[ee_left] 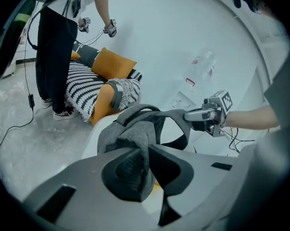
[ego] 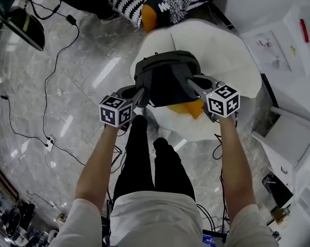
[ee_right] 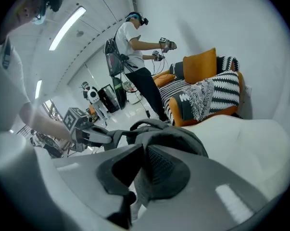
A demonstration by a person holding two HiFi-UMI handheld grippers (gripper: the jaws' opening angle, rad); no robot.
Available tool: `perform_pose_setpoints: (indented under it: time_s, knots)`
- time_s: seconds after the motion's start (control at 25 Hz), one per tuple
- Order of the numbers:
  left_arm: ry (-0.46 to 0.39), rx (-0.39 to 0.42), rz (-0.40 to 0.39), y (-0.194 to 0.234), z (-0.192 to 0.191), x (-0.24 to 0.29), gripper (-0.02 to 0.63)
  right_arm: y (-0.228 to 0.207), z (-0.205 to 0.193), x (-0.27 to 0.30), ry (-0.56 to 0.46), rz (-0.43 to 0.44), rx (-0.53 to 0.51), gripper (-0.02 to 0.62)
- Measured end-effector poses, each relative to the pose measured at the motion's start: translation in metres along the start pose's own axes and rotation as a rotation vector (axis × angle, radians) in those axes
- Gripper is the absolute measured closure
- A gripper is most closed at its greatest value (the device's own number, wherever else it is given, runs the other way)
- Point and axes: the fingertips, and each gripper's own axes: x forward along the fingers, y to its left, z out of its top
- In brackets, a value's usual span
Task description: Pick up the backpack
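Note:
A dark grey backpack (ego: 164,79) hangs in the air between my two grippers, just above a white rounded seat (ego: 232,55). My left gripper (ego: 140,98) is shut on a grey shoulder strap at the bag's left side. In the left gripper view the strap fabric (ee_left: 135,134) is bunched between the jaws of the left gripper (ee_left: 144,165). My right gripper (ego: 194,85) is shut on the other strap at the right side. The right gripper (ee_right: 142,170) pinches that strap (ee_right: 169,134) in its own view. Each gripper shows in the other's view: right gripper (ee_left: 202,115), left gripper (ee_right: 89,134).
An orange cushion (ego: 188,108) lies on the seat under the bag. A striped sofa throw with orange cushions (ego: 160,1) is beyond the seat. Cables (ego: 47,86) run over the marble floor at left. White furniture (ego: 286,133) stands at right. Another person (ee_right: 135,57) holds grippers near the sofa.

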Motion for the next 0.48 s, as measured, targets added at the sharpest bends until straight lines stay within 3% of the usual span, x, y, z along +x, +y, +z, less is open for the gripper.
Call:
perform_pose_setpoints:
  time_s: [0.48]
  knots:
    - [0.005, -0.013, 0.007, -0.059, -0.016, -0.022, 0.578, 0.02, -0.021, -0.06, -0.024, -0.003, 0.03, 0.565]
